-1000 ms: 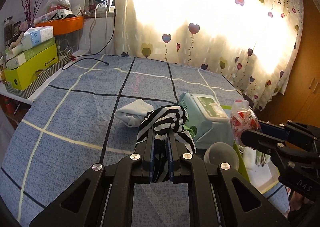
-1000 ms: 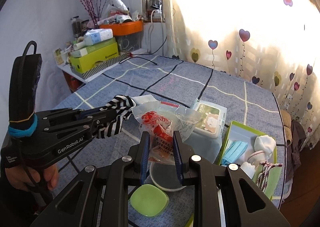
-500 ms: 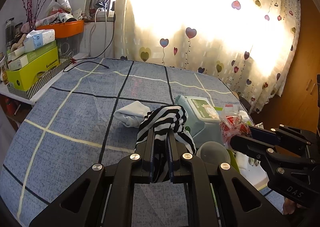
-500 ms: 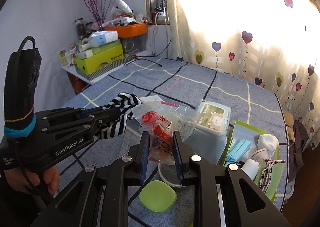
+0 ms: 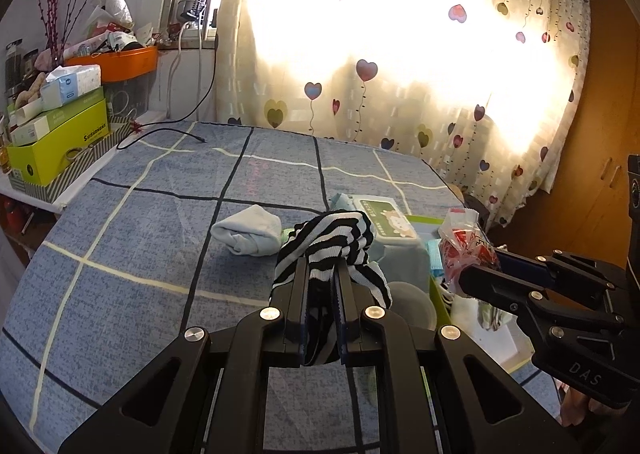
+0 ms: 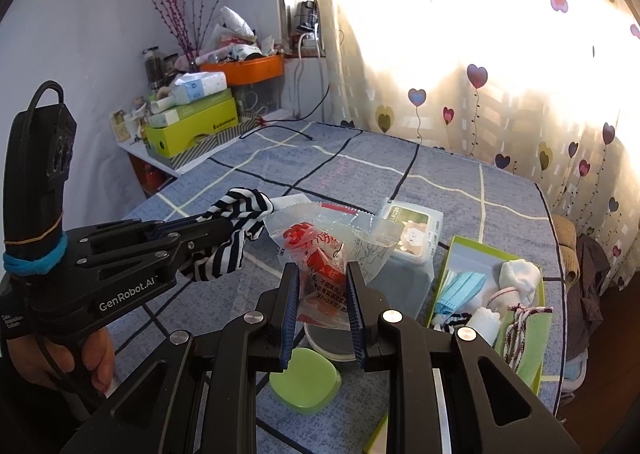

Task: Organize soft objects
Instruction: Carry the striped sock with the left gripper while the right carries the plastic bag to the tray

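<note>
Pinching the striped sock between your left gripper fingers, jaws nearly closed, fabric bunched past the tips and held above the bed. Your right gripper clamps the clear snack packet with red print, jaws part open around it. Below it: grey bowl and green lid. Beyond, wipes pack and pale blue sock lie on the blue checked bedspread; green tray to the right holds masks and socks. Heart-print curtain behind. Readable: "GenRobot.AI", "DAS".
</note>
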A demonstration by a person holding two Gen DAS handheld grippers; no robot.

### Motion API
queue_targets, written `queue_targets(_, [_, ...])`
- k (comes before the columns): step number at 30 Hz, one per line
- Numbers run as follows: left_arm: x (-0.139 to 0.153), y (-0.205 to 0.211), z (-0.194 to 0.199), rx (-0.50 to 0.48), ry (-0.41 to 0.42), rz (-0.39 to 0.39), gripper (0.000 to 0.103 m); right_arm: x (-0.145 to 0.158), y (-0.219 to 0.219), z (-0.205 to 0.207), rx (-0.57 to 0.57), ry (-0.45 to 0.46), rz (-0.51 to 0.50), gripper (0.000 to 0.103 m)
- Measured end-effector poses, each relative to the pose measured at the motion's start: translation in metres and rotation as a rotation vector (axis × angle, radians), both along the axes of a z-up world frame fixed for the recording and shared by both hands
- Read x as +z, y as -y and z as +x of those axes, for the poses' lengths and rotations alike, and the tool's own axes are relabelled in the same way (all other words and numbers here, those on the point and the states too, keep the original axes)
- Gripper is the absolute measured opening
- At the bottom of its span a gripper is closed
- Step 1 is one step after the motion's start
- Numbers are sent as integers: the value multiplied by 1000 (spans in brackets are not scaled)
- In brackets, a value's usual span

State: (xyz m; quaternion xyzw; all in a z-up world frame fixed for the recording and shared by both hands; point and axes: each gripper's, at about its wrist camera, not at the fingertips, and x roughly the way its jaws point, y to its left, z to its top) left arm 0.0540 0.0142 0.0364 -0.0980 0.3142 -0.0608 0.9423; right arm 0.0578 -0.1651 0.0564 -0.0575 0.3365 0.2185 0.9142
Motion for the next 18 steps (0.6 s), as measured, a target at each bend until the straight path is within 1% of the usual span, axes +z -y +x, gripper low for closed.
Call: queue_targets(18, [17,48,-9,-106,29,-4,11,16,69,-26,-146,49,32,22])
